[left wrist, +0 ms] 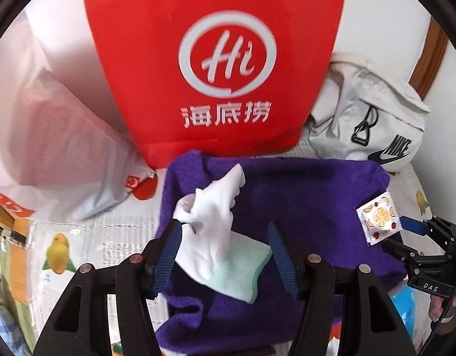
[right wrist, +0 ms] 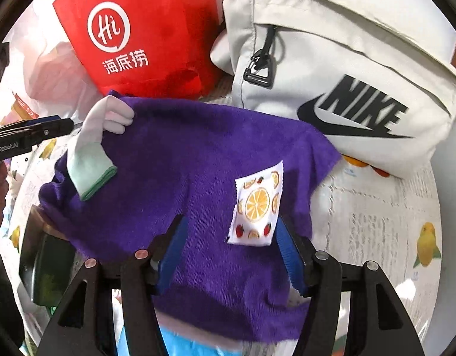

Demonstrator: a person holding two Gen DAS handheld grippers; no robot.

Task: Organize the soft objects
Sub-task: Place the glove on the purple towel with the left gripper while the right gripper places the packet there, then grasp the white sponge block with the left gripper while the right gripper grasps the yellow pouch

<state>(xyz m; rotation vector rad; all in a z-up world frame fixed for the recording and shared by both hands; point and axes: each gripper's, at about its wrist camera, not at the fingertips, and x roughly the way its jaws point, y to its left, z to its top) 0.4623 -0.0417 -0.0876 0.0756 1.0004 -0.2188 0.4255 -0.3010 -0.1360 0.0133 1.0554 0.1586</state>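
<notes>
Two grippers hang over a purple towel (left wrist: 302, 195) spread on the printed table cover (right wrist: 376, 222), and both stand about half open with nothing pinched. Between the fingers of the left gripper (left wrist: 225, 255) lies a white glove with a pale green cuff (left wrist: 219, 237); one blue pad sits just beside the fabric, yet I cannot see it pressing. The right gripper (right wrist: 231, 252) frames a small fruit-print cloth (right wrist: 257, 204) lying flat near the towel's right edge, its jaws apart from it.

Behind the towel stand a red Haidilao bag (left wrist: 213, 59) and a light grey Nike bag (right wrist: 332, 68), with a white plastic bag (left wrist: 58, 148) off to the left.

To my eye both small pieces look freshly laid on the towel, so the placing step seems done. Next probably comes a fold or bundle of the towel around them, which calls for catching its edges without dragging the loose items off.
</notes>
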